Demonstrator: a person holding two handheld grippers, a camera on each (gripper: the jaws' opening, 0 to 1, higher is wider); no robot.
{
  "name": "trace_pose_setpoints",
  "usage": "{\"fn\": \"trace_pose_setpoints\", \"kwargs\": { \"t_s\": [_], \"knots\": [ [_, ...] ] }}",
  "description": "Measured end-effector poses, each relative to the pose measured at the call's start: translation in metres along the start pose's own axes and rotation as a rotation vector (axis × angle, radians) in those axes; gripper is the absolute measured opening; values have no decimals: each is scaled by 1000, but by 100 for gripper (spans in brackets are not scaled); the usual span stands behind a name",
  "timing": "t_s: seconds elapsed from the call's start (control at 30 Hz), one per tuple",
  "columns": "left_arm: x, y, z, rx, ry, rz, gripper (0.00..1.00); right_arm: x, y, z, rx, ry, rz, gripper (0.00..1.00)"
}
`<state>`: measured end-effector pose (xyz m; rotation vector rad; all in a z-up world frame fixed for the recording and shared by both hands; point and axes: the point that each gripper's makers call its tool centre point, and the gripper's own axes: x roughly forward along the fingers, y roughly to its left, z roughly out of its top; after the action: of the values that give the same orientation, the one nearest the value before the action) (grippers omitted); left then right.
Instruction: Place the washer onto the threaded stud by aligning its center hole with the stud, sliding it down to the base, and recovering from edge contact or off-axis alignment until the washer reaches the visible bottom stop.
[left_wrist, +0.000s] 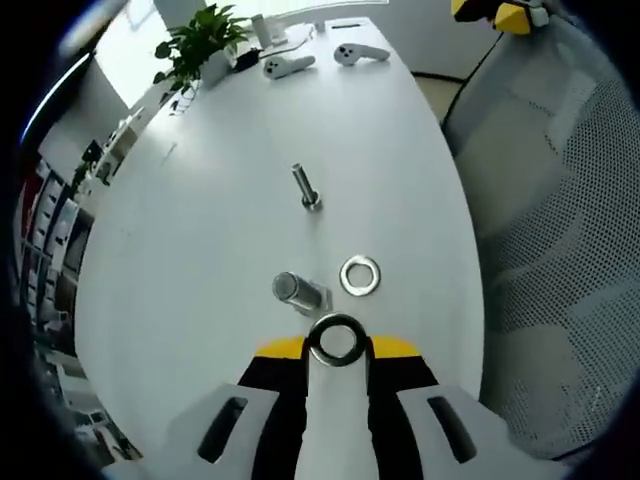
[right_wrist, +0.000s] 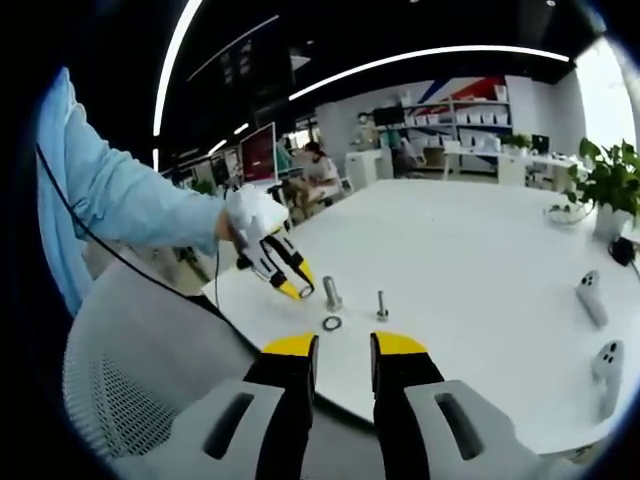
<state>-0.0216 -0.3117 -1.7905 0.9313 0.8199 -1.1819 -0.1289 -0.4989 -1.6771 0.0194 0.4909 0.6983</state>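
On a white surface (left_wrist: 200, 250), seen from the left gripper view, the left claw (left_wrist: 336, 342) is closed on a metal ring, a washer (left_wrist: 336, 340), pinched at its near rim so the hole faces the camera. Just beyond the claw tip and slightly to its right, a second washer (left_wrist: 360, 276) lies flat on the surface. Just beyond the tip to its left stands a thick stud (left_wrist: 298, 290), close to both washers. Farther ahead stands a thinner bolt (left_wrist: 306, 188), well apart from the claw.

In the right gripper view, the right claw (right_wrist: 342, 362) is slightly open and empty, held back from the surface edge. Beyond it the left claw (right_wrist: 285, 272), held in a white-gloved hand (right_wrist: 250, 218), reaches toward the stud (right_wrist: 331, 293), with the flat washer (right_wrist: 331, 323) between the right claw and the stud, and the bolt (right_wrist: 381, 305) just to their right.

The washer is likely light, rigid and smooth, so it may slip or pivot in the jaws. Gripping by the rim, with the hole kept clear, looks sensible.

The stud's threads and bottom stop are too small to make out. Fisheye distortion makes the tilt of the held washer and its gap from the stud hard to judge. A meshed chair (left_wrist: 560, 250) sits to the claw's right.
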Motion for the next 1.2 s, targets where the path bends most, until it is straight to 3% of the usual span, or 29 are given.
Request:
{"fn": "trace_pose_setpoints", "kwargs": {
  "t_s": [0.37,0.77,1.2],
  "knots": [
    [-10,18,20,0,-42,42,19,0,-1,0,6,0,-3,23],
    [0,20,34,42,-36,12,19,-1,-5,2,16,-15,-29,22],
    [16,20,30,54,15,-25,19,0,-3,1,14,-8,-17,21]
  ]
}}
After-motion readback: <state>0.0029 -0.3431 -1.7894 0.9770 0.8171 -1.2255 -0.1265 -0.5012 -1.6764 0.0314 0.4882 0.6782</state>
